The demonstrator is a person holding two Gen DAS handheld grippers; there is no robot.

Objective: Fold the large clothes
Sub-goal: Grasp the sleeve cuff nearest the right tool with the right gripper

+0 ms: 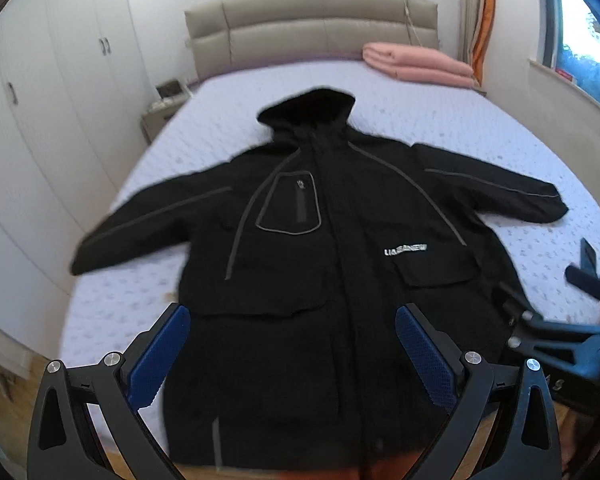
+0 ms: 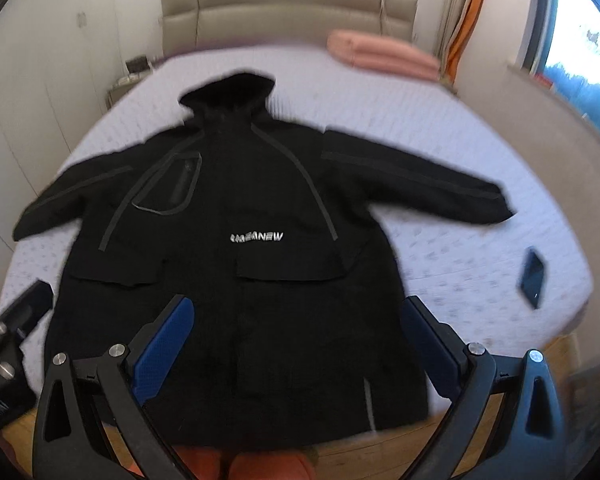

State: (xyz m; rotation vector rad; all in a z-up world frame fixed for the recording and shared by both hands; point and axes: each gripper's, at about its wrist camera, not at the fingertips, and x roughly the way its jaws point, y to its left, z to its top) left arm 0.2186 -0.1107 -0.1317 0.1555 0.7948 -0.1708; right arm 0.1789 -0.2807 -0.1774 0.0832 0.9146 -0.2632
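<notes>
A large black hooded jacket (image 1: 320, 248) lies flat, front up, on the bed, sleeves spread out to both sides, hood toward the headboard, hem hanging over the near edge. It also shows in the right wrist view (image 2: 236, 240). My left gripper (image 1: 292, 344) is open and empty, held above the lower part of the jacket. My right gripper (image 2: 296, 340) is open and empty, above the jacket's lower right part. The right gripper also shows at the right edge of the left wrist view (image 1: 556, 304).
The bed (image 1: 440, 120) has a pale lilac cover. A folded pink blanket (image 1: 416, 62) lies near the headboard at the right. A dark phone (image 2: 533, 278) lies on the bed right of the jacket. White wardrobes stand left, a window ledge right.
</notes>
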